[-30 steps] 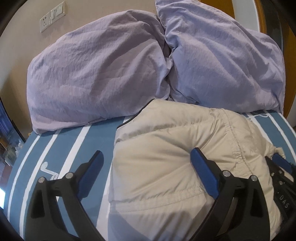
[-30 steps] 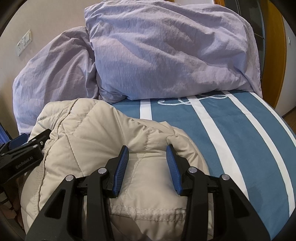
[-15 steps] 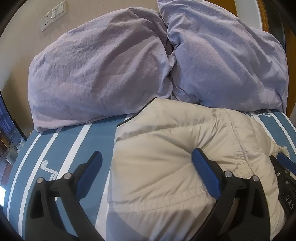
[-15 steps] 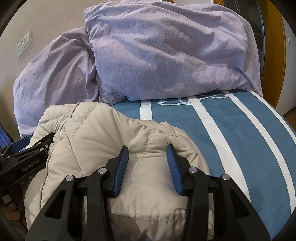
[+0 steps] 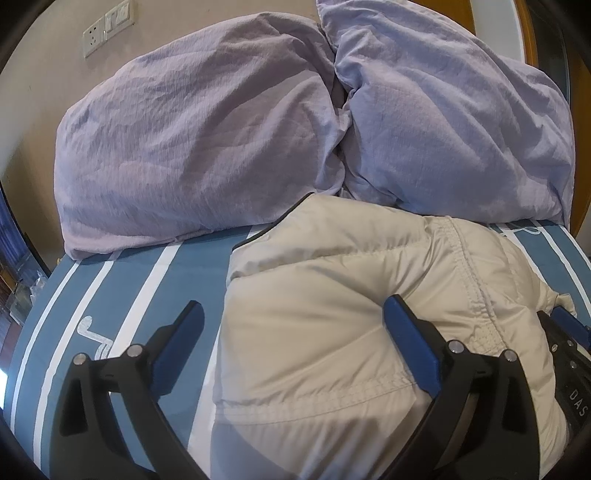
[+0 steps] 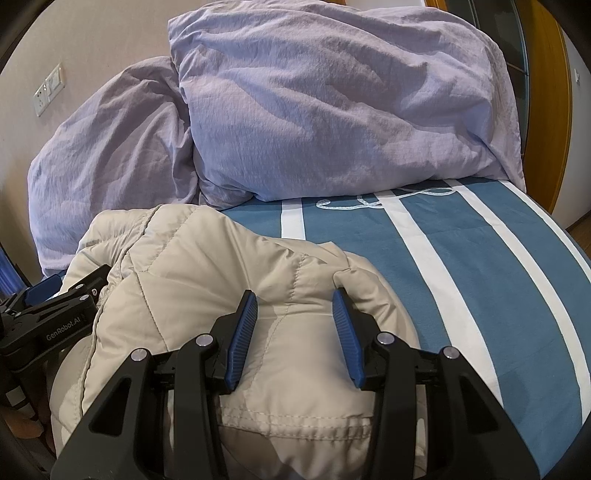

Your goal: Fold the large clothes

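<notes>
A beige quilted puffer jacket (image 5: 332, 314) lies bunched on the blue and white striped bed (image 5: 122, 284); it also shows in the right wrist view (image 6: 207, 266). My left gripper (image 5: 291, 325) is open wide over the jacket's left edge, its right finger pressing into the fabric. My right gripper (image 6: 295, 314) is partly open, its blue pads (image 6: 242, 332) resting on a bulge of jacket without pinching it. Each gripper shows at the edge of the other's view.
Two lilac pillows (image 5: 192, 147) (image 6: 332, 110) lean against the wall at the head of the bed. Wall sockets (image 5: 107, 29) are at the upper left. A wooden door frame (image 6: 546, 110) stands to the right. Bare striped bedcover (image 6: 480, 277) lies right of the jacket.
Both views have shifted slightly; the left gripper has crept forward and right over the jacket. The jaws of both grippers keep the same width.
</notes>
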Tool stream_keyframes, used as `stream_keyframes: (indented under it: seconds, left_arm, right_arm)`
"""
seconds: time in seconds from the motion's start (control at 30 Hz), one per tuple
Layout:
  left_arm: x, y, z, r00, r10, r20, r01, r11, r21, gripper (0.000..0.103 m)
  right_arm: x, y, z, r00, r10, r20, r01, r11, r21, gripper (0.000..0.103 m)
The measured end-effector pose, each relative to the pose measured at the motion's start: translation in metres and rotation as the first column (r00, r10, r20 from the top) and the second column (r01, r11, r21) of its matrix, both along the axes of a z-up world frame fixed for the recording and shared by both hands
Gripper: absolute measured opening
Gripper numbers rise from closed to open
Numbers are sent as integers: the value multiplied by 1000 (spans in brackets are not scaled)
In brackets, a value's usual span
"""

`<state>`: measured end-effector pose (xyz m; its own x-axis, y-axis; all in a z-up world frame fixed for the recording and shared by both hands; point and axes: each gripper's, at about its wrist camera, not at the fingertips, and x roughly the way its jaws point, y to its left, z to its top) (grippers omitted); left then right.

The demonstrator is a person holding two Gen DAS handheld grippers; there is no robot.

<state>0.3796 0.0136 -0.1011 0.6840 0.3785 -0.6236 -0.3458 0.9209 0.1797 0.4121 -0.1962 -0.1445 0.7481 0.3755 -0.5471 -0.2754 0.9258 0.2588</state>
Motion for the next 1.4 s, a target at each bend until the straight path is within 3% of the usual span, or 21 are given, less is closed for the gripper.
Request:
stream_keyframes:
  seconds: [0.23,0.4,0.47,0.53,0.6,0.73,0.87,1.1,1.27,1.4]
  left_arm:
    - [0,3,0,1000,-2,5,2,999,-34,98]
    - [-5,9,7,1000,3,4,-2,997,-71,101]
    - [-11,14,13,1000,-1,-5,0,994,-110,101]
    - [-22,19,20,1000,-6,-8,5,988,-157,101]
    - [-33,24,26,1000,-18,-15,14,980,-197,101]
    - [-52,29,34,995,-93,-28,83,966,-245,101]
    - [-73,34,35,986,-165,-21,155,957,-246,101]
    - [-87,62,25,989,-147,-34,121,909,-398,101]
    - [-85,72,19,988,-150,-33,116,868,-483,101]
    - [-82,76,12,986,-162,-23,122,819,-560,101]
  right_arm:
    - [2,1,0,1000,1,-8,-1,1000,-2,45]
    - [8,-3,4,997,35,-69,-33,999,22,46]
    - [6,-8,9,994,61,-91,-57,997,45,53]
    - [-3,-17,16,995,62,-83,-57,997,58,77]
    - [-11,-28,21,997,35,-72,-31,998,51,88]
    - [-17,-56,24,994,52,-99,-43,995,89,88]
    - [-14,-81,16,977,92,-192,-64,987,146,88]
    - [-1,-96,-4,925,187,-331,-95,956,277,102]
    - [9,-93,-23,871,280,-404,-110,912,395,102]
    - [16,-94,-35,836,335,-435,-109,878,466,102]
